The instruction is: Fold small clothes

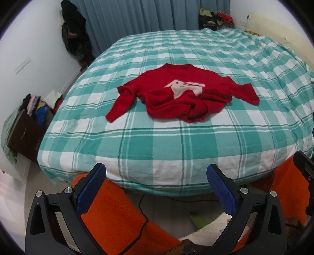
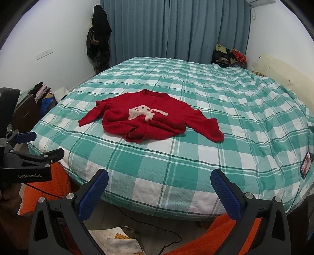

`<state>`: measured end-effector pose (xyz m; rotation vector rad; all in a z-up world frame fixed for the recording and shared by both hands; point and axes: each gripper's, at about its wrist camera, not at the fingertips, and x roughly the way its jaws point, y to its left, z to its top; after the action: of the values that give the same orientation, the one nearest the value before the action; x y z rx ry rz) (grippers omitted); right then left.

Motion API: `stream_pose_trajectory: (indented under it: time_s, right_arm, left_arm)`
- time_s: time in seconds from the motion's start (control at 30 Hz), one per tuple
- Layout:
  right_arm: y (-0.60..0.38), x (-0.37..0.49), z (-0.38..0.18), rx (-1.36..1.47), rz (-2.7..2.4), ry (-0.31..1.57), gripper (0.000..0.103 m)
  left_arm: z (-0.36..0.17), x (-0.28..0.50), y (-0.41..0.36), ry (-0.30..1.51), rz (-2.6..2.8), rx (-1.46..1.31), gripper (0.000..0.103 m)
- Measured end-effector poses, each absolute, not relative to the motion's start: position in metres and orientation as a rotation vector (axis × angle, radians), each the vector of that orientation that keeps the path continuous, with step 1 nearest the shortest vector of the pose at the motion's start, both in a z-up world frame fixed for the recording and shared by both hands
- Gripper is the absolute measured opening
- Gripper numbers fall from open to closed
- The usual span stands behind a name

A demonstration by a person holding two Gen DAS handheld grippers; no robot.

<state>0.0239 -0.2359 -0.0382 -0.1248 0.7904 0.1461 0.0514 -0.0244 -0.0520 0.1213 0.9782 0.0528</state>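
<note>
A red sweater lies face up on the bed, nearer the foot edge than the head, collar pointing toward the curtains; its pale animal motif shows, so the front is uppermost. The body is not flat: the hem is bunched and rucked toward the foot edge, one sleeve trails down toward the left side of the bed, the other stretches out to the right; it looks tossed down for folding, not yet smoothed. The left gripper hangs off the foot edge with its blue pads wide apart and nothing between them; the right gripper does the same beside it, jaws spread and empty. Both sit well apart from the sweater, likely held back to survey it before reaching in. A phone rests at the bed's right edge; folding has not begun, and flattening the hem seems the first need.
</note>
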Motion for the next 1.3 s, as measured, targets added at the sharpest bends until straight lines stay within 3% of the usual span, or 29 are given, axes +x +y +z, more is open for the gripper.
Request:
stream_pose_trajectory:
  time_s: [1.1, 1.13, 1.27, 1.3]
  right_arm:
    - [-0.245, 0.063, -0.067, -0.117, 0.213, 0.803, 0.102]
    - [-0.247, 0.076, -0.071, -0.138, 0.206, 0.791, 0.098]
    - [-0.255, 0.164, -0.104, -0.189, 0.232, 0.815, 0.056]
    - [-0.255, 0.189, -0.116, -0.201, 0.244, 0.843, 0.054]
  left_arm:
    - [-0.065, 0.058, -0.029, 1.001, 0.068, 0.121, 0.102]
    - [-0.065, 0.058, -0.028, 1.003, 0.07, 0.12, 0.102]
    - [-0.063, 0.053, -0.023, 0.993, 0.083, 0.122, 0.102]
    - [-0.063, 0.052, -0.021, 0.99, 0.091, 0.121, 0.102]
